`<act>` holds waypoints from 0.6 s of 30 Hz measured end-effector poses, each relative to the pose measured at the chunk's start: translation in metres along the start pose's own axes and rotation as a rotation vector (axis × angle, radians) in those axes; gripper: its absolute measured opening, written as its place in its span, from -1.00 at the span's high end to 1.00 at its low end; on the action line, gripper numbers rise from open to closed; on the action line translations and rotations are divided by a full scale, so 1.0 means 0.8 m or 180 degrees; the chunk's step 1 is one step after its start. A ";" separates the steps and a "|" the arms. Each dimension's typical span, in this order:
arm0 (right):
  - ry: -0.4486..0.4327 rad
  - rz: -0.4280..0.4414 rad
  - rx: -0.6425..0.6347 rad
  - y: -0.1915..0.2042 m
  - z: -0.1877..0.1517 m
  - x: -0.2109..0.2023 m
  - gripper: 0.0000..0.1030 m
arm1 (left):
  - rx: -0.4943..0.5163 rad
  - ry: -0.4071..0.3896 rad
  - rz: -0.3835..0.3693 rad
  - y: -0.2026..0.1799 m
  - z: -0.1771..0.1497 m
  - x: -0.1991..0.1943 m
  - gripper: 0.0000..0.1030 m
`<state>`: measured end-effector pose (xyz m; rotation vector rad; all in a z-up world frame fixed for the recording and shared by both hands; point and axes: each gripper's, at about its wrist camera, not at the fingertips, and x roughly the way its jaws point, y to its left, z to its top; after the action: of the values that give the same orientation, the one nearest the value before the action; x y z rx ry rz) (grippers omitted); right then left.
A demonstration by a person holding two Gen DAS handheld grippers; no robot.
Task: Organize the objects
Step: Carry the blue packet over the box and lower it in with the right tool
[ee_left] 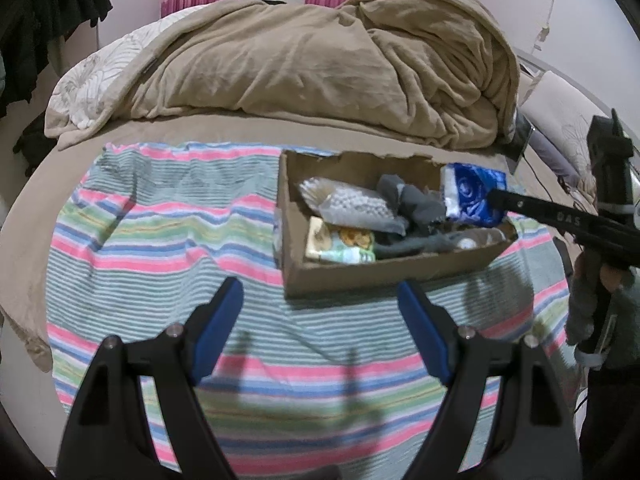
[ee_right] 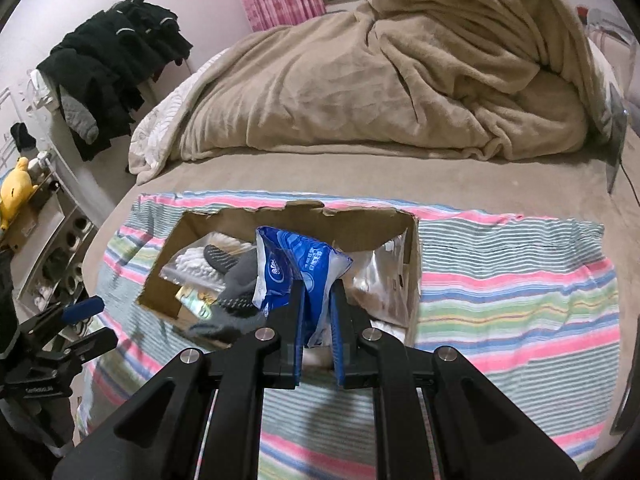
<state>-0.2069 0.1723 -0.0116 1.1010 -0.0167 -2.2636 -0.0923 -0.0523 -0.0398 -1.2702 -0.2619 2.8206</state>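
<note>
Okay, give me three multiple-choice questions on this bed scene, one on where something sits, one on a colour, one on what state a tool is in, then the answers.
1. Where does the cardboard box sit?
A. on the striped cloth
B. on the beige blanket
C. on the floor

2. What colour is the packet that the right tool holds?
A. red
B. blue and white
C. yellow

3. How does the left tool stand?
A. shut on a sock
B. shut on the box
C. open, holding nothing

Answers:
1 A: stripes show all round the box.
2 B: blue print on white wrap.
3 C: its fingers stand apart over bare cloth.
</note>
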 end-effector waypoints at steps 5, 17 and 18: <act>0.0105 -0.0041 0.0040 -0.002 0.005 0.030 0.76 | -0.0052 0.0011 -0.0028 0.005 0.007 0.013 -0.57; 0.0262 -0.0210 -0.0012 0.009 0.017 0.078 0.68 | -0.0102 0.0064 -0.0083 0.018 0.014 0.037 -0.57; 0.0264 -0.0232 -0.0029 0.012 0.018 0.081 0.63 | -0.0109 0.0071 -0.0086 0.019 0.014 0.038 -0.57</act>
<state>-0.2422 0.1269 -0.0459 1.2076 0.0685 -2.2776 -0.1207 -0.0661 -0.0576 -1.2935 -0.3252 2.7897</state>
